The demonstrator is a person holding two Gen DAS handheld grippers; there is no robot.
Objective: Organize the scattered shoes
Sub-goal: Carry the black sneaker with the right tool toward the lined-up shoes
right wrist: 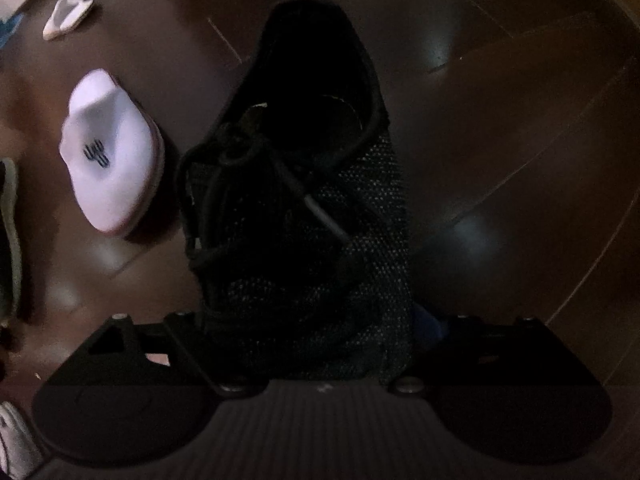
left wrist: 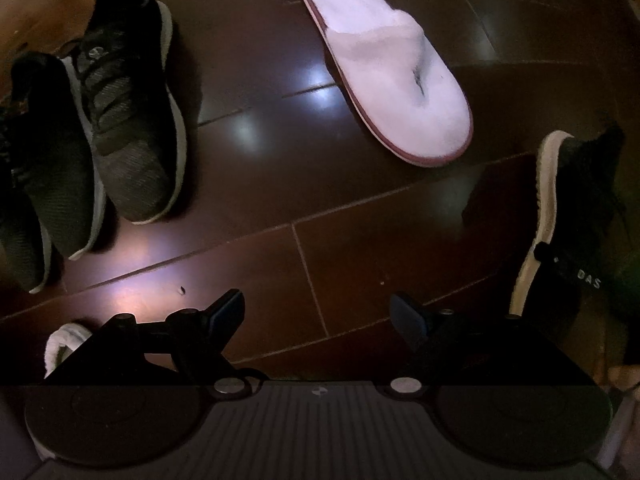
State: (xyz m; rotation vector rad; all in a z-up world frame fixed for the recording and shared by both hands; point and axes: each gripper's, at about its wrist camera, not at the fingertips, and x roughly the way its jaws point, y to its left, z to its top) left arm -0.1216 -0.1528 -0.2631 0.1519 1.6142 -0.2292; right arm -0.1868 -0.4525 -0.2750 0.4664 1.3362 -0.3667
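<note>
In the left wrist view, the left gripper [left wrist: 318, 312] is seen low in the frame with its two fingers spread apart over bare dark wooden floor [left wrist: 280, 184], nothing being held between them. At the upper left, two dark knit sneakers [left wrist: 132, 120] with pale soles are set side by side, touching along their length. A white slipper [left wrist: 384, 76] with a reddish sole edge lies at the upper centre, well apart from them. At the right edge a black sneaker [left wrist: 576, 220] is shown tilted, its pale sole turned toward the camera. In the right wrist view, the right gripper [right wrist: 316, 344] is clamped on that black sneaker [right wrist: 312, 220], which fills the centre of the frame, laces loose. The white slipper [right wrist: 108, 160] appears at the left, just beside the held shoe, and a small white object [right wrist: 66, 12] lies at the upper left.
</note>
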